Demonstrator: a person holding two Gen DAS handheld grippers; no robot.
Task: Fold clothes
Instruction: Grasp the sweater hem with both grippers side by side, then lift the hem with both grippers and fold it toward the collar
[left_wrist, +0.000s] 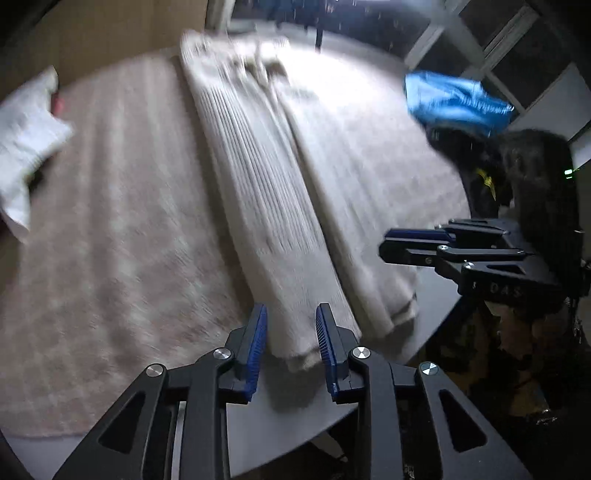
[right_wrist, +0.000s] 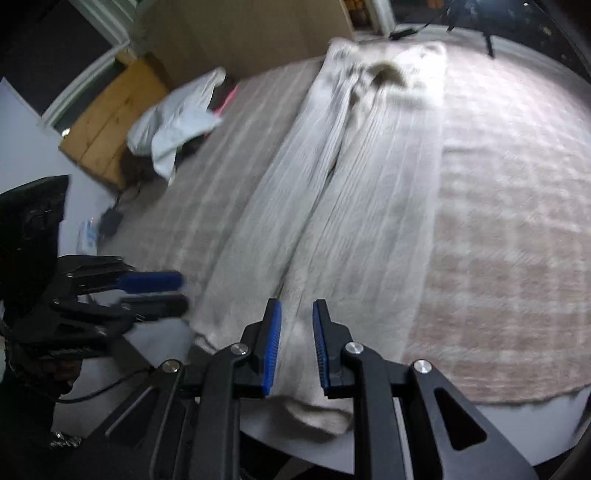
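Cream ribbed knit trousers (left_wrist: 258, 184) (right_wrist: 351, 203) lie flat on a pale rug (left_wrist: 110, 258) (right_wrist: 517, 221), with the waist far off and both legs running toward me. My left gripper (left_wrist: 291, 308) hangs over the left leg near its hem. Its jaws are apart, and the cloth lies below and between the blue pads without being pinched. My right gripper (right_wrist: 297, 304) stands over the right leg with a narrower gap, and the hem lies flat beneath it. The left wrist view catches the right gripper (left_wrist: 384, 244) side-on, with no cloth between its fingers. The left gripper (right_wrist: 184, 291) shows at the left of the right wrist view. Both views are blurred.
A crumpled white garment (left_wrist: 26, 147) (right_wrist: 177, 118) lies at the rug's far left. A blue item (left_wrist: 454, 99) sits at the far right by a window. A wooden box (right_wrist: 110, 114), a black adapter (right_wrist: 110, 221) and grey floor (left_wrist: 295, 424) border the rug.
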